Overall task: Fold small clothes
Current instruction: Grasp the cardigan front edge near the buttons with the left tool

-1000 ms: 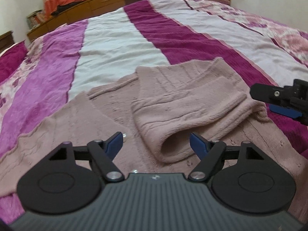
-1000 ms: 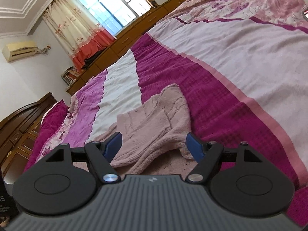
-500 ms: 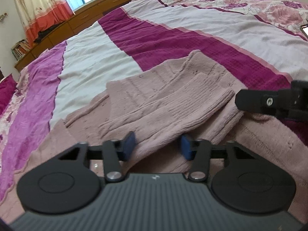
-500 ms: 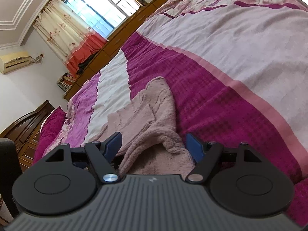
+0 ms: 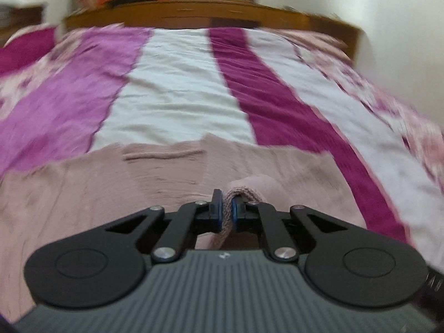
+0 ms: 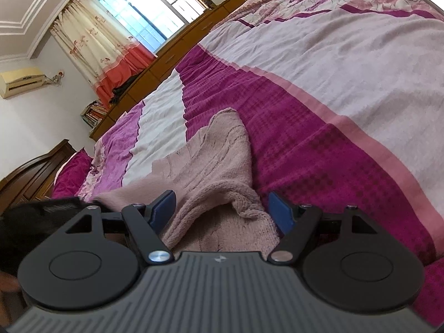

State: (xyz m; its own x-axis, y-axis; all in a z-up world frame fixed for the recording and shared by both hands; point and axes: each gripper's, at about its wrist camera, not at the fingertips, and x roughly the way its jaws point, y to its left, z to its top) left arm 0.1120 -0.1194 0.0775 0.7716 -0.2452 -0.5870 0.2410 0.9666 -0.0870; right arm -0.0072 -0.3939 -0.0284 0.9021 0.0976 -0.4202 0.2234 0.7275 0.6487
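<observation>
From the left wrist camera, which is blurred, the left gripper [image 5: 227,211] has its jaws pressed together on a thick fold of the pink knitted sweater [image 5: 166,177]. The pinched fold rises between the blue pads [image 5: 218,213] and rounds over just to the right of them. The rest of the sweater lies flat across the near part of the bed [image 5: 177,88], spreading to the left and right. The striped bedspread runs away to a wooden headboard [image 5: 211,14] at the far end.

From the right wrist camera, the right gripper [image 6: 225,208] has its jaws spread wide, with a bunched part of the sweater [image 6: 216,172] lying between them, and neither finger visibly pressing it. The sweater reaches away along the dark magenta stripe. Far left hang a curtain [image 6: 94,50] beside a window [image 6: 149,14], with an air conditioner [image 6: 22,82] on the wall.
</observation>
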